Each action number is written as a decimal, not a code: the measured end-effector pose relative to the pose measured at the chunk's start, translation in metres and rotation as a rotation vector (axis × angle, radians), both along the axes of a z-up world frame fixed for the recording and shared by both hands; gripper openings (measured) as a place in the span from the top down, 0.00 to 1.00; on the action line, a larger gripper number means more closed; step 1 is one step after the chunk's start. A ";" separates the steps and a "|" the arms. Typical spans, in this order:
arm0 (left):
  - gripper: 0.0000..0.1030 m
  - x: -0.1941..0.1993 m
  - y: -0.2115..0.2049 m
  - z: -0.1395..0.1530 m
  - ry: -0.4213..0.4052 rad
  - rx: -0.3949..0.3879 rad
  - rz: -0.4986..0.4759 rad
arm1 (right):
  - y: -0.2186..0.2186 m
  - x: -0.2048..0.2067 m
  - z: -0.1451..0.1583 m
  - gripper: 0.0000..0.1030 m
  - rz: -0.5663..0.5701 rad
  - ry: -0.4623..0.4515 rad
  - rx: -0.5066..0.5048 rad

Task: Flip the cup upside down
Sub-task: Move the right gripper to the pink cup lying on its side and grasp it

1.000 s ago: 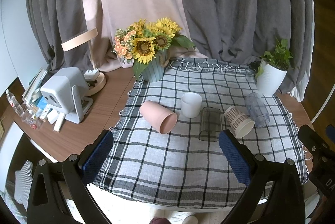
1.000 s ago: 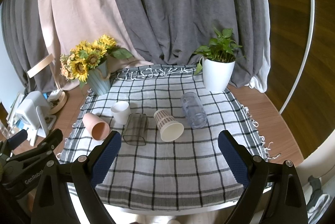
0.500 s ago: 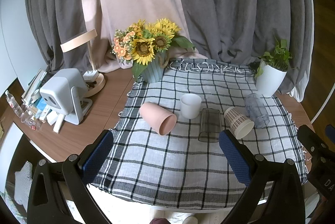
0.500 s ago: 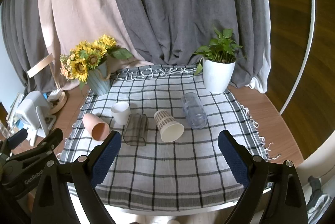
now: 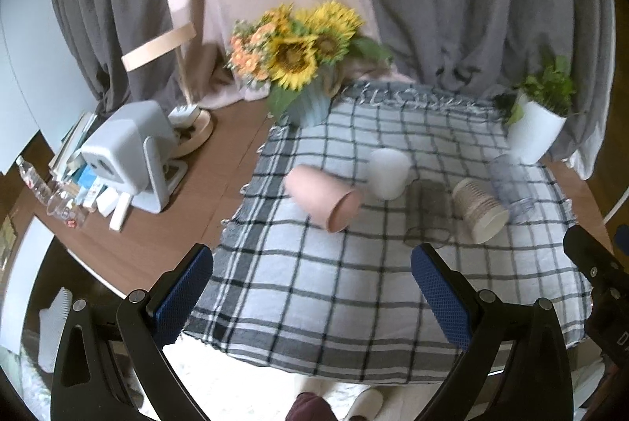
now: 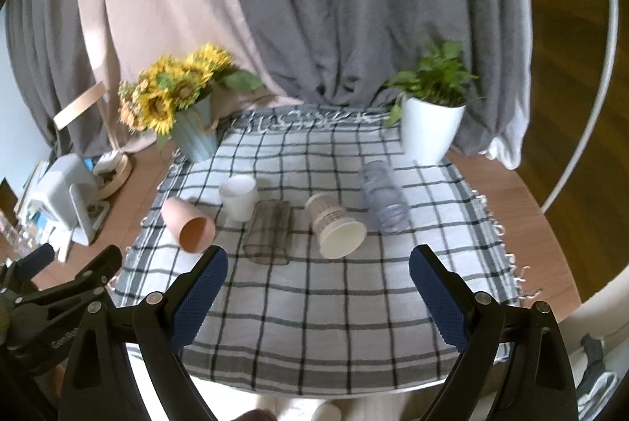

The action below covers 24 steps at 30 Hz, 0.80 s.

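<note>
Grey and beige curtains [image 6: 314,8] hang behind a wooden table [image 6: 507,208] spread with a checked cloth [image 6: 322,303]. Five cups lie in a row across the cloth, well ahead of both tools. Ahead of the right tool [image 6: 318,287], the paper cup [image 6: 336,224] lies on its side, mouth toward the tool, nearly centred between the fingers. Just to its right lies a clear ribbed cup [image 6: 383,203], also on its side; to its left a smoky clear cup [image 6: 269,226] lies tipped over as well. Farther left a white cup [image 6: 238,197] stands upright, and beyond it the pink cup [image 6: 188,224] lies on its side near the cloth's left edge. Ahead of the left tool [image 5: 312,291], the pink cup [image 5: 324,197] sits slightly left of centre, apart from the blue pads. Both tools are spread wide with nothing between their fingers. Farther back, sunflowers in a blue vase [image 6: 177,106] stand to the left and a white potted plant [image 6: 430,114] to the right.
</note>
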State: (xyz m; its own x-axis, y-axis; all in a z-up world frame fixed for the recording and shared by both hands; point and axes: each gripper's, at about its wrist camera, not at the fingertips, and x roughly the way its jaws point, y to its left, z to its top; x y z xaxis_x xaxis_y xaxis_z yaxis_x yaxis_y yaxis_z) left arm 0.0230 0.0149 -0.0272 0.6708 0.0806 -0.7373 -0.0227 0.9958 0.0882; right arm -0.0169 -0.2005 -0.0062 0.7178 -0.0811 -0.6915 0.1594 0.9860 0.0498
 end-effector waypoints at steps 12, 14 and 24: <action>0.00 0.035 0.069 -0.030 0.123 -0.008 0.153 | 0.065 0.072 -0.037 0.09 0.190 0.155 0.048; 0.00 0.043 0.079 -0.036 0.145 -0.010 0.168 | 0.079 0.087 -0.046 0.09 0.222 0.191 0.052; 0.00 0.090 0.122 -0.068 0.233 0.009 0.207 | 0.145 0.160 -0.080 0.09 0.369 0.336 0.025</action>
